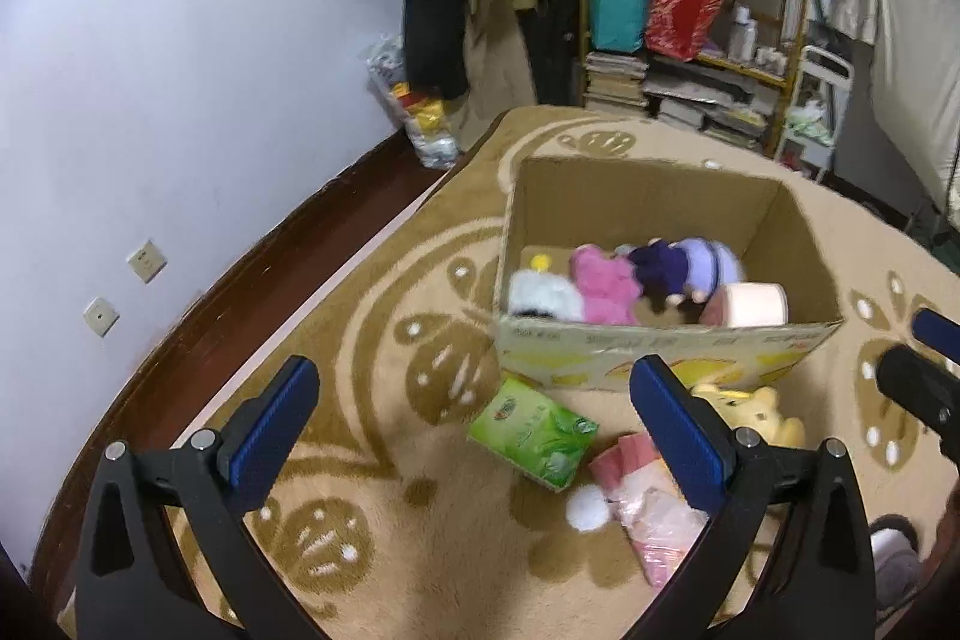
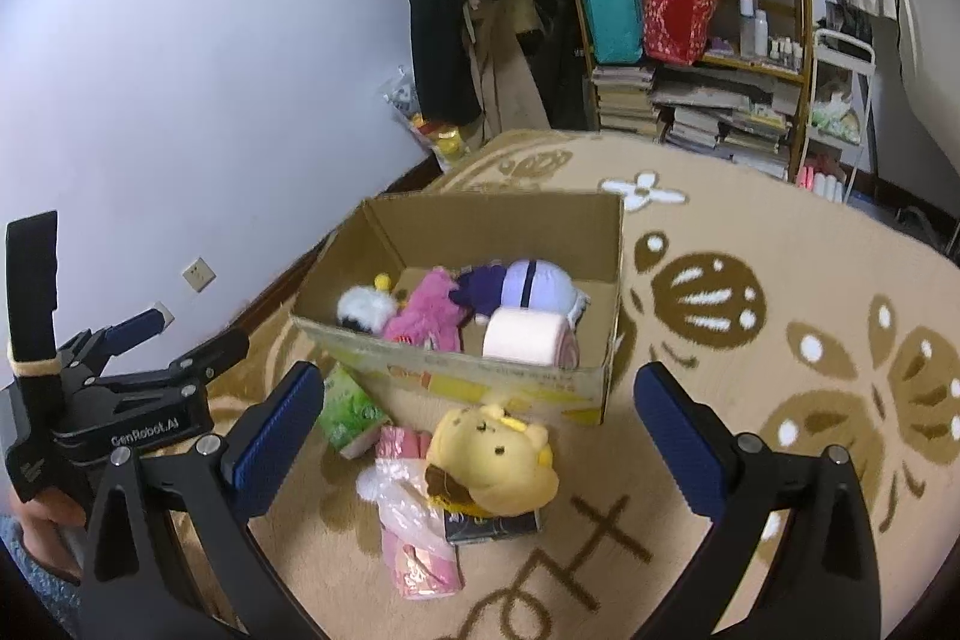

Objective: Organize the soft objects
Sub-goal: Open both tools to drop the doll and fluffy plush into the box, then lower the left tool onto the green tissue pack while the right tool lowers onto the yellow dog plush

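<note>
Both claws hang over the patterned rug (image 2: 750,244), each spread wide with nothing between the blue pads. The left claw (image 1: 474,430) is above the green tissue pack (image 1: 531,430), and the right claw (image 2: 480,436) is above the yellow plush bear (image 2: 498,460). From the right wrist view the left claw (image 2: 174,340) also shows at the far left, gripped by a hand (image 2: 42,514).

The cardboard box (image 1: 660,346) sits open on the rug, its long axis running left to right across both views. Inside, in a row along the near wall, lie a white plush (image 1: 543,298), a pink plush (image 1: 603,286) and a pale pink roll (image 1: 747,304) lying on its side, its axis roughly along the box's length. Behind them a purple plush (image 1: 684,268) lies lengthwise, dark end toward the pink one, lighter striped end toward the right wall.

Outside, just in front of the box, the green tissue pack lies flat with its long side angled down to the right. Beside it a pink packet in clear wrap (image 2: 414,532) stretches toward the camera, a white pompom (image 1: 585,508) at its left edge. The yellow plush bear lies on its back across the packet's right side and on a dark flat box (image 2: 492,523), head pointing toward the cardboard box.

A crowded shelf (image 2: 690,16) stands against the far wall.
</note>
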Available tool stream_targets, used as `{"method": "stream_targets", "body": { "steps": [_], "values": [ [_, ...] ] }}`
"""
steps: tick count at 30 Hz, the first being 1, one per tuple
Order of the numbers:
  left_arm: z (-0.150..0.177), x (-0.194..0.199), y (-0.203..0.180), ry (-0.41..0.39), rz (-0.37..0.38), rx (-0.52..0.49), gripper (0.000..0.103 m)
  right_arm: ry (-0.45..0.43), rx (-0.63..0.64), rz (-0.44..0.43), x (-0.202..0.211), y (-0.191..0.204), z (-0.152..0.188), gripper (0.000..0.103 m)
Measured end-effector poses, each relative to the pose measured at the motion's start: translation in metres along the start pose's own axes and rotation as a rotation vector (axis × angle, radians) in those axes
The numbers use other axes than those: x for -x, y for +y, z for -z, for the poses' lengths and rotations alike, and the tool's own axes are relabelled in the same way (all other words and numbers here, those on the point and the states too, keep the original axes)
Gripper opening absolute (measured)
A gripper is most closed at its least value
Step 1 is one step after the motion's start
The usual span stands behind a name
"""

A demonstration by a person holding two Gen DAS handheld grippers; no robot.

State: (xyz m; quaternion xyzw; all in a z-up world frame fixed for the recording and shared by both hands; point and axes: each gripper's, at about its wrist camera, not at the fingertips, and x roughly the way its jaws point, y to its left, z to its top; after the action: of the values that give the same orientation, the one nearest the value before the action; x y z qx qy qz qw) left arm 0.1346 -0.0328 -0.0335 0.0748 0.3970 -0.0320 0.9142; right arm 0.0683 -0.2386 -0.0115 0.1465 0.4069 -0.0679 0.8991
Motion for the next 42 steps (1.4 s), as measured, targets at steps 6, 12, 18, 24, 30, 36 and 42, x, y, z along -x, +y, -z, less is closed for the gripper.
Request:
{"method": "stream_targets", "body": {
  "steps": [6, 12, 18, 24, 30, 36, 42],
  "values": [
    [0.011, -0.023, 0.001, 0.054, -0.012, -0.01, 0.102, 0.044, 0.01, 0.013, -0.018, -0.002, 0.017, 0.103],
    [0.014, -0.035, 0.0, 0.077, -0.01, -0.011, 0.102, 0.075, 0.004, 0.005, -0.035, -0.003, 0.03, 0.103],
    [0.013, -0.051, -0.003, 0.107, -0.006, -0.015, 0.102, 0.101, -0.002, 0.002, -0.053, -0.003, 0.037, 0.103],
    [0.015, -0.065, -0.006, 0.13, -0.006, -0.022, 0.102, 0.118, -0.012, 0.005, -0.068, -0.003, 0.039, 0.103],
    [0.016, -0.078, -0.005, 0.161, 0.001, -0.009, 0.102, 0.136, -0.022, -0.003, -0.082, -0.004, 0.041, 0.103],
    [0.018, -0.091, -0.007, 0.189, 0.006, -0.016, 0.102, 0.155, -0.043, -0.007, -0.094, -0.006, 0.044, 0.103],
    [0.019, -0.105, -0.012, 0.209, 0.015, -0.032, 0.102, 0.18, -0.061, -0.004, -0.106, -0.01, 0.046, 0.103]
  ]
}}
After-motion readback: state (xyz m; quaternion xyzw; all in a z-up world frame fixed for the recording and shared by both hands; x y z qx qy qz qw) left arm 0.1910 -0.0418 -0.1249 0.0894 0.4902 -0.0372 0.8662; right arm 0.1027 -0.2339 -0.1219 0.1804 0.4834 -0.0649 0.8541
